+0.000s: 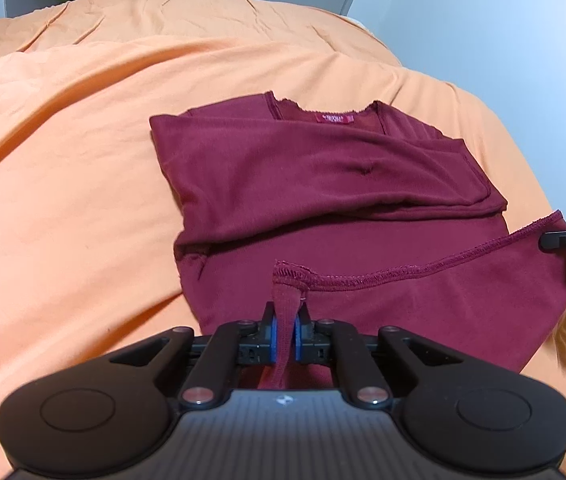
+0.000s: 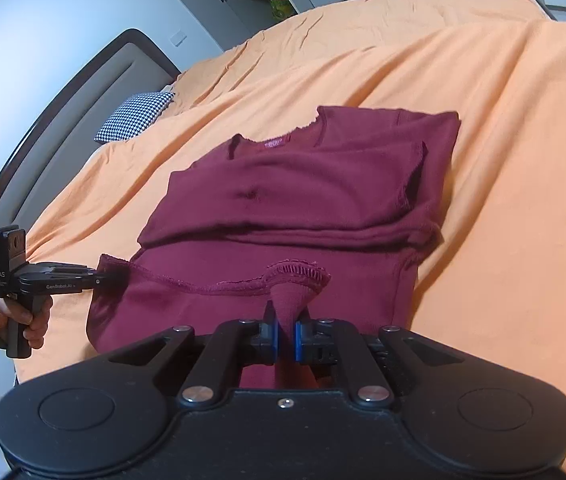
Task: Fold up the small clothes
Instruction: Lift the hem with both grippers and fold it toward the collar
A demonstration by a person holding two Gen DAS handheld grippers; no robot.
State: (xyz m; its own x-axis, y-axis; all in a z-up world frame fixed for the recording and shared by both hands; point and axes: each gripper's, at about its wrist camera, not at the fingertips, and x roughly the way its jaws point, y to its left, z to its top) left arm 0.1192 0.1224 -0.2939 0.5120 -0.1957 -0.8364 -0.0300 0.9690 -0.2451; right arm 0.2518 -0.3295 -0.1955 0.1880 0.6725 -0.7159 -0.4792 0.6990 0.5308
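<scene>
Orange bedspread (image 1: 83, 128); maroon top's hem (image 1: 363, 280) between both hand-held grippers' pads.

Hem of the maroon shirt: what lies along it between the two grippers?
Only the stitched hem itself, running from the left gripper to the right gripper; nothing else sits there, seen in the right wrist view.

Maroon top (image 1: 323, 184), orange bedspread (image 1: 83, 140), blk/wht houndstooth pillow (image 2: 135, 116).

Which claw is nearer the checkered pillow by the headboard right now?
Left. The left claw grips the shirt hem at the corner toward the checkered pillow; the right claw grips the hem's other corner, farther from it.
</scene>
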